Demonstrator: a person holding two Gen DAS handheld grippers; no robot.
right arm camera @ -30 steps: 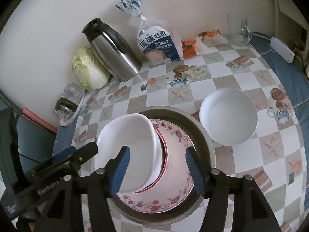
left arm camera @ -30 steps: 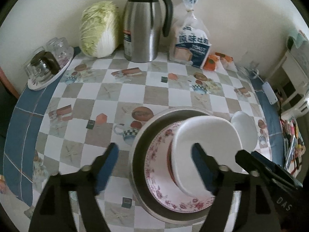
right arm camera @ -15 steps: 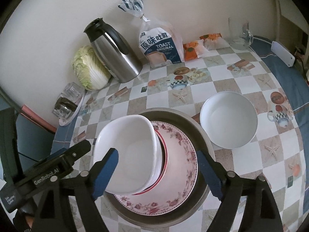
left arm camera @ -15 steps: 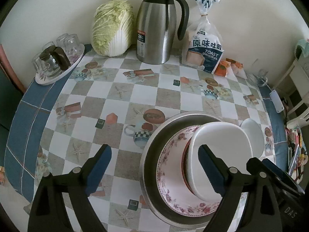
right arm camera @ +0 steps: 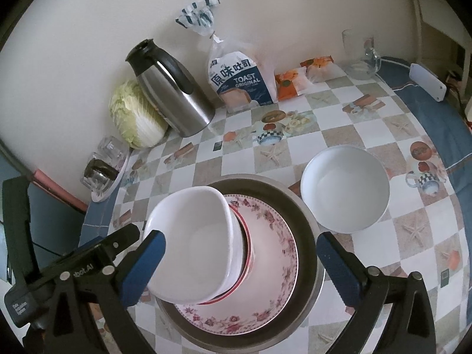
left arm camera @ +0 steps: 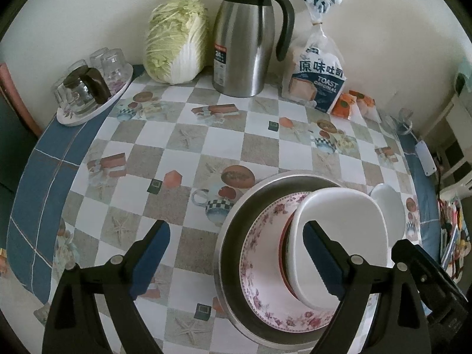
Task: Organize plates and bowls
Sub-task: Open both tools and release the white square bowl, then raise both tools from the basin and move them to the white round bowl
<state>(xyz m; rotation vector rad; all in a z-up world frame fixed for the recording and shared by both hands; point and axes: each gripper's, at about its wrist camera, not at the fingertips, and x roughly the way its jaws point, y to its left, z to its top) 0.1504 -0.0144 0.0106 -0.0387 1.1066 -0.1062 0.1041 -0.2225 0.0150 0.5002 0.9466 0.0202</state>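
Right now, from your left wrist camera, your left gripper (left arm camera: pixel 236 261) is spread wide and holds nothing. Just ahead of its right finger sits the stack: a square white bowl (left arm camera: pixel 342 236) on a red-rimmed dish (left arm camera: pixel 283 244), on a floral plate (left arm camera: pixel 262 268), inside a wide metal pan (left arm camera: pixel 233 236). Beyond the stack, further right, the edge of a round white bowl (left arm camera: pixel 389 206) peeks out. Far ahead against the wall stand a cabbage (left arm camera: pixel 177 39), a steel thermos jug (left arm camera: pixel 247 35) and a bag of toast (left arm camera: pixel 320 79). The checkered counter (left arm camera: pixel 165 153) lies under your left finger.

From your right wrist camera, your right gripper (right arm camera: pixel 240 265) is also spread wide and holds nothing. The square white bowl (right arm camera: pixel 191 236) sits just ahead of its left finger, and the floral plate (right arm camera: pixel 274 262) fills the gap between the fingers. The round white bowl (right arm camera: pixel 345 188) rests alone on the counter, ahead and to the right, close beside the metal pan (right arm camera: pixel 303 212). The other gripper (right arm camera: pixel 73 271) shows at far left.

That loose round bowl looks like the piece left to stack. Swing your right gripper toward it, straddle its near rim with one finger inside and one outside, and pinch firmly but gently, since the glazed wall will likely be slippery. Lift it clear of the pan's edge before carrying it over.
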